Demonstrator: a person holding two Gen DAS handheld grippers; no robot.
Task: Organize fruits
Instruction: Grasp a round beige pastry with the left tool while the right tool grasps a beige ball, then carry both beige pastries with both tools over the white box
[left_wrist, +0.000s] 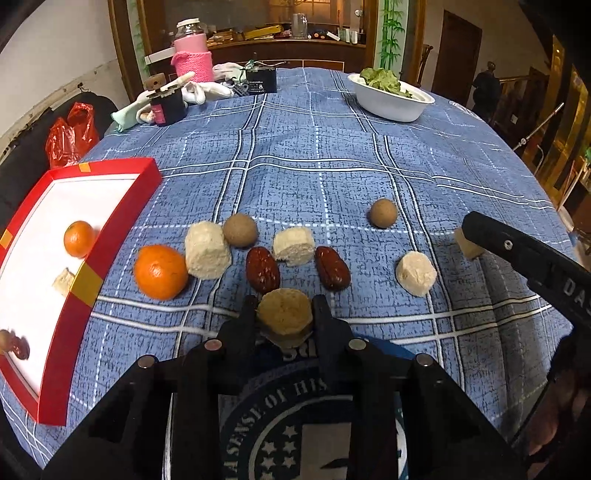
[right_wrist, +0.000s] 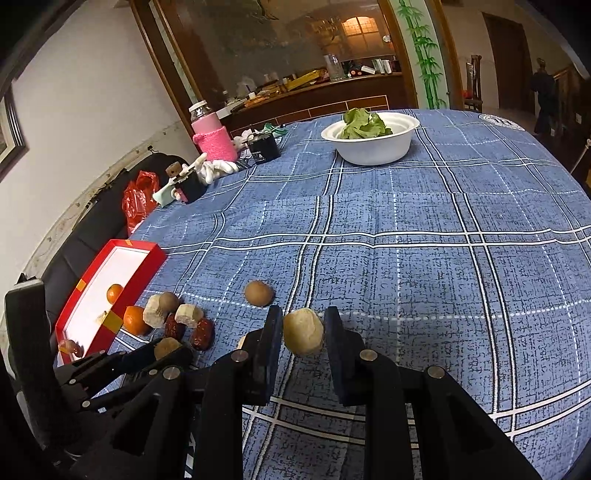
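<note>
My left gripper (left_wrist: 284, 308) is shut on a tan round piece (left_wrist: 285, 312) just above the blue cloth. Beyond it lie an orange (left_wrist: 160, 271), two pale chunks (left_wrist: 207, 249) (left_wrist: 294, 246), two red dates (left_wrist: 262, 268) (left_wrist: 332, 267), two brown round fruits (left_wrist: 240, 230) (left_wrist: 383, 213) and another pale chunk (left_wrist: 416, 273). The red tray (left_wrist: 88, 280) at left holds a small orange (left_wrist: 79, 238), a pale bit and a date. My right gripper (right_wrist: 301, 319) is shut on a pale chunk (right_wrist: 303, 331), held above the cloth; it also shows in the left wrist view (left_wrist: 468, 244).
A white bowl of greens (right_wrist: 370, 142) stands at the far side. A pink-sleeved jar (right_wrist: 213, 134), black boxes (right_wrist: 263, 147), white gloves and a red bag (right_wrist: 139, 201) crowd the far left edge. A brown fruit (right_wrist: 259, 292) lies just ahead of the right gripper.
</note>
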